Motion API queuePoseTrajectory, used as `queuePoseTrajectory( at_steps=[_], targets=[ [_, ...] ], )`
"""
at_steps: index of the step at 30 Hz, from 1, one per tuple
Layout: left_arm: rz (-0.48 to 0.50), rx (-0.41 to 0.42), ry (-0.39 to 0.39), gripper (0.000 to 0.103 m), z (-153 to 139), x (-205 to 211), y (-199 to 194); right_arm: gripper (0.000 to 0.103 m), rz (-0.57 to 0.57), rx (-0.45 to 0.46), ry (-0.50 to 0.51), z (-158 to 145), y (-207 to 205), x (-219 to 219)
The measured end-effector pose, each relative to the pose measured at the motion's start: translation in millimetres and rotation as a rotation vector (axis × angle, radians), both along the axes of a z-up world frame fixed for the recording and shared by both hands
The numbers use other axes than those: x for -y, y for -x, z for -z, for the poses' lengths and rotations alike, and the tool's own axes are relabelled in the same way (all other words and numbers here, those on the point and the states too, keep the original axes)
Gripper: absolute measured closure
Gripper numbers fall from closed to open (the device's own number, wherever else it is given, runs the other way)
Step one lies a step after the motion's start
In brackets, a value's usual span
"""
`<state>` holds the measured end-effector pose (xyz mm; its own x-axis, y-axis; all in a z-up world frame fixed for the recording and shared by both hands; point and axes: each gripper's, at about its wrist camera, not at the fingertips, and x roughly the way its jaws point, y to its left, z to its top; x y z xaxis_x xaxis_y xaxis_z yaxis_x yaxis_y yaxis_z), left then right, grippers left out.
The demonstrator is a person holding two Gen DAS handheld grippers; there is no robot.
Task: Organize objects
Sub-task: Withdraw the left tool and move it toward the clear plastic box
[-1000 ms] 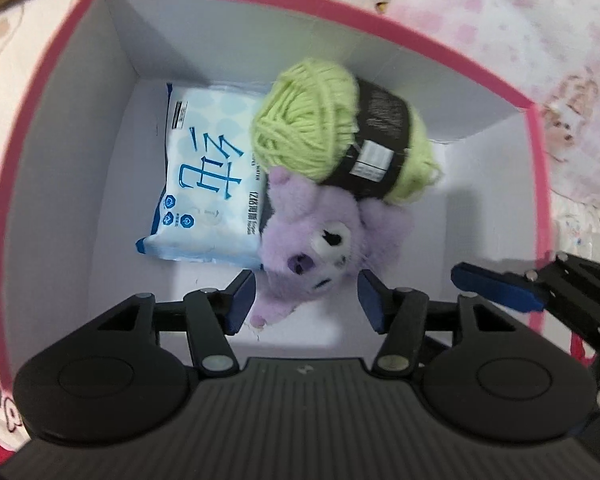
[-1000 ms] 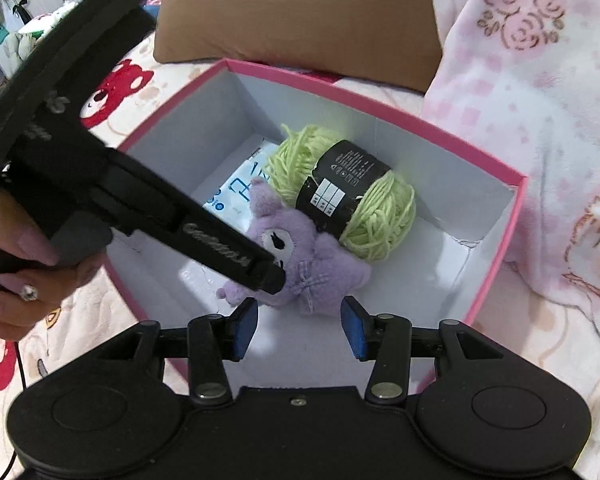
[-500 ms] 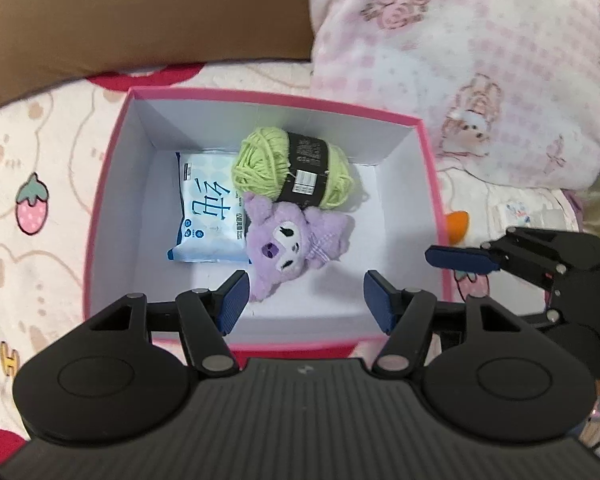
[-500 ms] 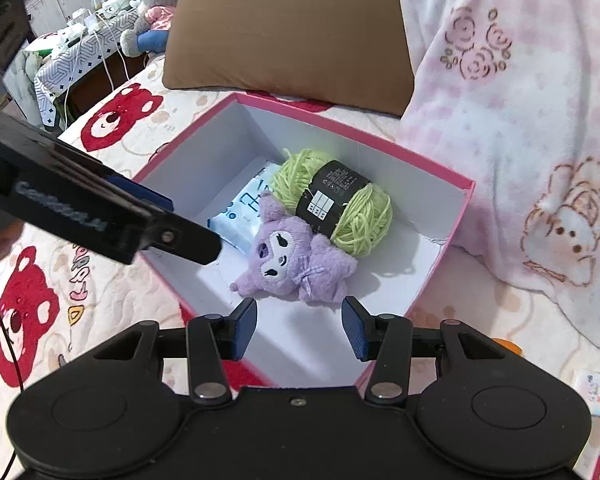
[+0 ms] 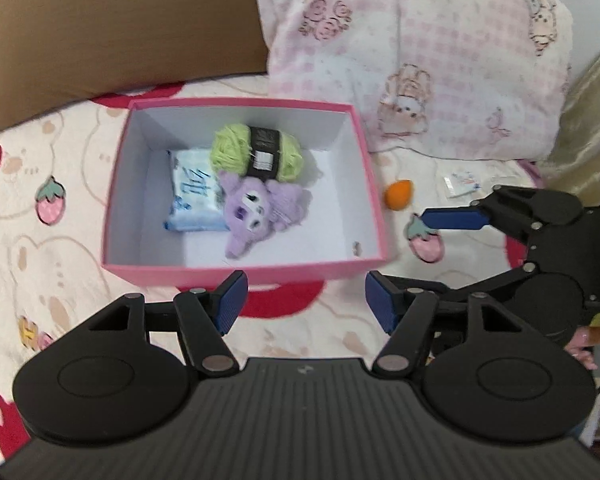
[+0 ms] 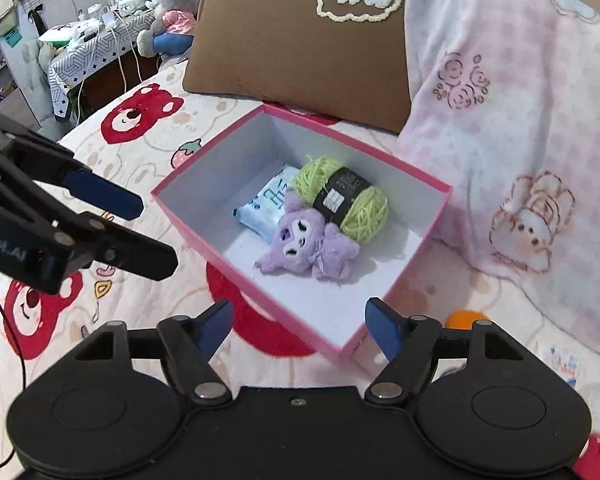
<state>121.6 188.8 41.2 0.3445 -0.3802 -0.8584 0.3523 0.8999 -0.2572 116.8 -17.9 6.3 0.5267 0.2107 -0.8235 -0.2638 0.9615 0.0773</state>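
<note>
On the bed's bear-and-strawberry printed sheet [image 5: 60, 168], a brown pillow [image 5: 120, 28] with a stitched cloud lies at the far left, and just in front of it sits the open pink box [image 5: 244, 270] with its white inside. In the box, going from left to right, a blue-and-white wet-wipe pack [image 5: 192, 196] lies flat at the far left part of the floor, a purple plush toy [image 5: 256, 212] lies face up with its head overlapping the pack's right edge, and a skein of light green yarn [image 5: 256, 154] with a black band rests against the far wall, touching the plush from behind; the right part of the box floor is bare. The left gripper [image 5: 302, 300] hovers at the near side of the box, outside its near wall, its blue-padded jaws spread wide and holding nothing. To the right of the box a small orange egg-shaped thing [image 5: 398, 195] lies on the sheet, with a small white packet [image 5: 462, 186] farther right, both in front of the pink checked blanket [image 5: 420, 60] that is heaped at the far right. The right gripper [image 6: 298, 326] is near the box's near right corner, its jaws likewise wide apart and empty; from the left wrist view it shows at the right edge, off the box.
</note>
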Motion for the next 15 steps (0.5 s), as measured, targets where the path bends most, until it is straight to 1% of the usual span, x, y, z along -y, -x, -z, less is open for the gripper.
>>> queuePoseTrajectory(
  at_steps=[2,6,8,10,13,15],
  targets=[
    [0.017,-0.015,0.015,0.039,-1.9,4.7,7.6,0.026,0.004,0.002,-0.004,-3.4,11.1,2.6],
    [0.058,-0.013,0.012,0.038,-6.8,19.1,24.4,0.023,-0.001,0.028,0.02,-12.8,34.9,7.4],
    [0.085,-0.023,0.016,0.037,-8.7,27.4,32.1,0.016,-0.012,0.034,0.013,-16.2,46.3,14.5],
    [0.108,-0.033,0.012,0.031,-10.0,36.1,39.0,0.015,-0.017,0.033,0.015,-16.4,55.4,22.4],
    [0.137,-0.03,0.0,0.028,-13.0,48.2,51.0,0.015,0.001,0.027,0.051,-17.0,70.3,35.1],
    [0.144,-0.028,-0.009,0.022,-14.8,55.1,57.8,0.015,0.012,0.037,0.058,-19.4,81.1,44.8]
  ],
)
